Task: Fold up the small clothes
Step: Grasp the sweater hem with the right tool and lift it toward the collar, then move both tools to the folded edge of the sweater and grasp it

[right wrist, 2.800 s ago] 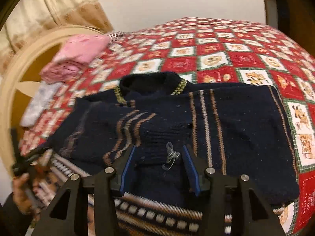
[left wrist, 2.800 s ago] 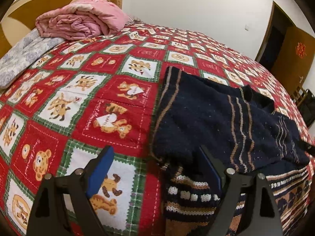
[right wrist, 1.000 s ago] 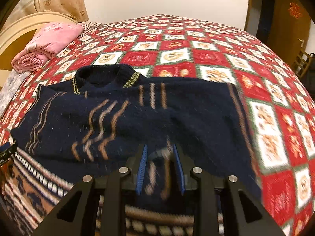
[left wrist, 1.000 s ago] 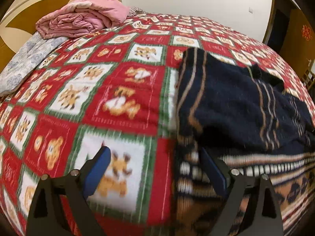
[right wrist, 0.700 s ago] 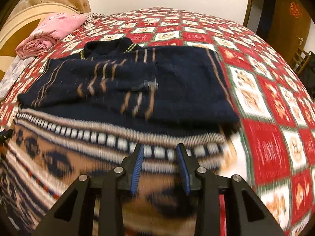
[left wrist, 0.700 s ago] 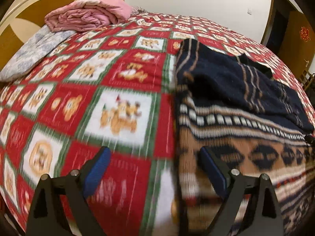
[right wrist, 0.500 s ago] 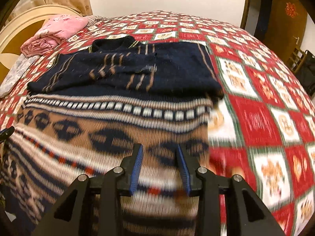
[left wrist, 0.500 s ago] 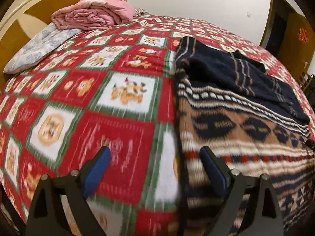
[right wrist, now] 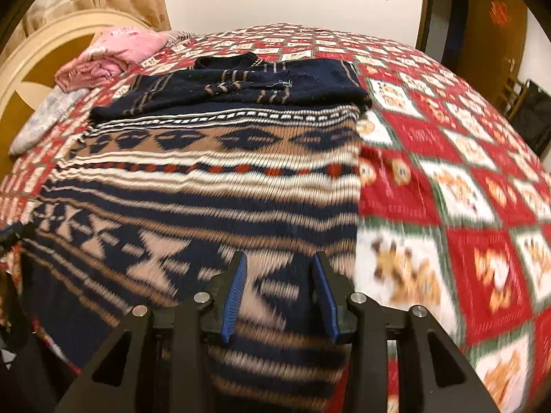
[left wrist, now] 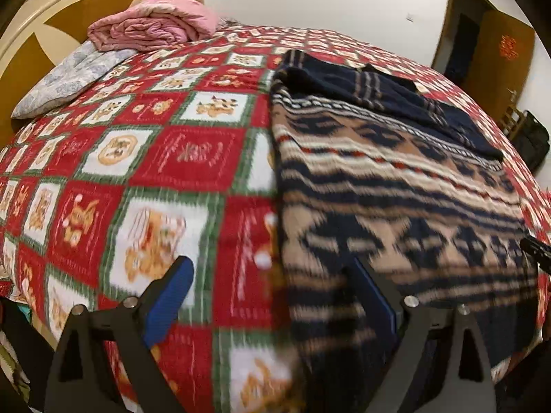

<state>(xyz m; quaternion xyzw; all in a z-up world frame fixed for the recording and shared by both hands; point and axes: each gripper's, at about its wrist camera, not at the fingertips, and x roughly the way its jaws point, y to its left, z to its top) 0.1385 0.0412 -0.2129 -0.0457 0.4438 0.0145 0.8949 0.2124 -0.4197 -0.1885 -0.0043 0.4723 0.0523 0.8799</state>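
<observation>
My two claws hang over the near edge of the bed (right wrist: 465,158), both with jaws apart and nothing between them: the left gripper (left wrist: 272,296) gapes wide, the right gripper (right wrist: 278,285) stands narrower. The sweater (right wrist: 213,186) lies flat ahead of me, its hem at the near edge, its collar toward the far side, so its long axis runs away from me, sleeves laid across the chest. The left claw straddles the sweater's left border, one finger over bare bedspread; the right claw sits over the hem, toward its right corner. I judge the hem is what I take next, each claw at its own corner. Up by the headboard (left wrist: 48,34) lie a pink quilt (left wrist: 155,24) and a grey pillow (left wrist: 65,82); a door (right wrist: 496,31) stands at the right.
</observation>
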